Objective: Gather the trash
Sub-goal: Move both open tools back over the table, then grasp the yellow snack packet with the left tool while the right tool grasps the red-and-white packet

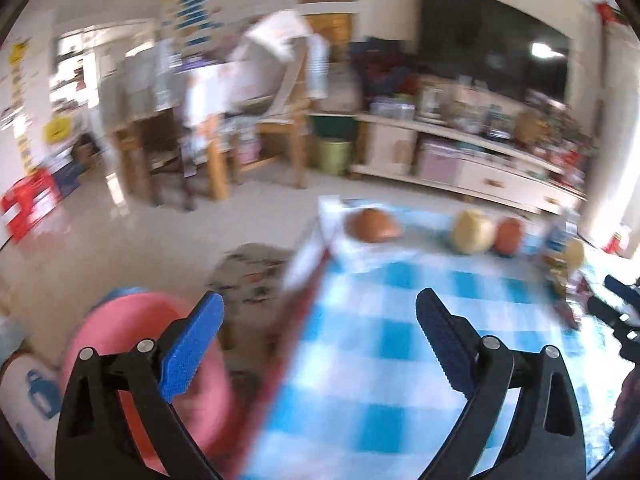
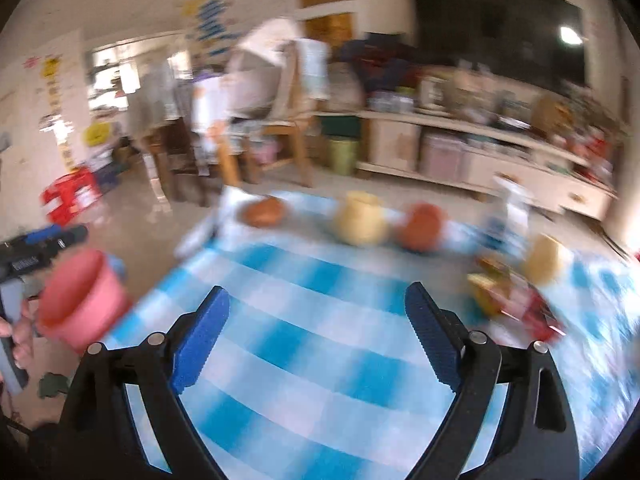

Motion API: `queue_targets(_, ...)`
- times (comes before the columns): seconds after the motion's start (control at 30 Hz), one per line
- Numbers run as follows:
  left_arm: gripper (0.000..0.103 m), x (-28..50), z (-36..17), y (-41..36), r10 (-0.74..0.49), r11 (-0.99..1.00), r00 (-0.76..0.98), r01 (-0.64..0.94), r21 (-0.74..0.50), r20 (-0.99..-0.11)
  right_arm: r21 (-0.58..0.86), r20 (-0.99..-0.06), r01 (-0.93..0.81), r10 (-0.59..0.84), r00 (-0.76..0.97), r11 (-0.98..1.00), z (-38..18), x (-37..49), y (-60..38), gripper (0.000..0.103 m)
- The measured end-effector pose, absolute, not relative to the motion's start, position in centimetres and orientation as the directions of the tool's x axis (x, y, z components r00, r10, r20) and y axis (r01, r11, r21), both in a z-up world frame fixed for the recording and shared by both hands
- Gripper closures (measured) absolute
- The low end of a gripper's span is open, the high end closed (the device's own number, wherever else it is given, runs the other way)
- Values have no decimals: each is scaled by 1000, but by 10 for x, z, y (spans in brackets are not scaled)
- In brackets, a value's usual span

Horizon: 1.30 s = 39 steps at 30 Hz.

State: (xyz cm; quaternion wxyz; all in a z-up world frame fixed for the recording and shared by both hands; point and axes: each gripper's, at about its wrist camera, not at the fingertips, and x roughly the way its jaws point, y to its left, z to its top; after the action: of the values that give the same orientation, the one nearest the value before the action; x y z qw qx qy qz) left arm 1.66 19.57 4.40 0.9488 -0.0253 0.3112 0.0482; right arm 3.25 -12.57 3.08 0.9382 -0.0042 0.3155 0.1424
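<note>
A pink bin (image 1: 132, 344) stands on the floor left of the table; it also shows in the right wrist view (image 2: 82, 300). Crumpled red and yellow wrappers (image 2: 516, 300) lie on the blue-checked tablecloth (image 2: 312, 312), at the right; in the left wrist view the wrappers (image 1: 564, 288) are far right. My left gripper (image 1: 320, 308) is open and empty over the table's left edge. My right gripper (image 2: 318, 302) is open and empty above the cloth, left of the wrappers. Both views are motion-blurred.
A brown bowl (image 2: 264, 210), a yellow jar (image 2: 362, 220), an orange pot (image 2: 422, 226) and another yellow jar (image 2: 546, 258) stand along the far side of the table. A patterned mat (image 1: 252, 272) lies on the floor. Wooden chairs and shelves stand behind.
</note>
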Motion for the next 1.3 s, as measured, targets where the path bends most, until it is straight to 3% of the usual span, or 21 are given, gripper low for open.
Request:
queue_targets(0.23,7,64,11,43,-155,988,757,131,-84,-635,36,-617,-83,87,782,996,0,30,-249,13)
queue_targets(0.43,7,139,-27,-85,-328,938,669,314,-146,-667,36,-652,-57,66,756,998,-50,65,-286,13)
queue_targets(0.6,7,186,-57,-141,-307,934,627,342,-101,-717,106,-659,-36,97,746,994,-68,95,-296,13)
queue_targets(0.83,7,218,-93,-157,-317,934,545,319,-158,-776,120,-720,-148,189,667,982,-77,128,-295,13)
queue_targets(0.93,7,221,-100,-158,-334,928,514,324,-181,-790,140,-749,-206,240,618,968,-82,140,-292,25)
queue_targets(1.03,7,222,-105,-160,-346,923,509,333,-190,-788,124,-747,-229,243,619,966,-80,142,-289,28)
queue_targets(1.1,16,223,-107,-157,-379,912,489,339,-229,-785,120,-743,-227,240,625,966,-79,140,-290,37)
queue_targets(1.23,61,223,-103,-158,-460,877,454,370,-308,-763,118,-743,-233,242,624,965,-74,135,-291,64)
queue_targets(1.27,71,223,-101,-161,-473,869,445,379,-319,-760,120,-742,-232,242,625,965,-74,135,-294,66)
queue_targets(1.3,71,222,-99,-161,-463,874,447,377,-308,-765,122,-741,-230,243,626,966,-73,135,-295,68)
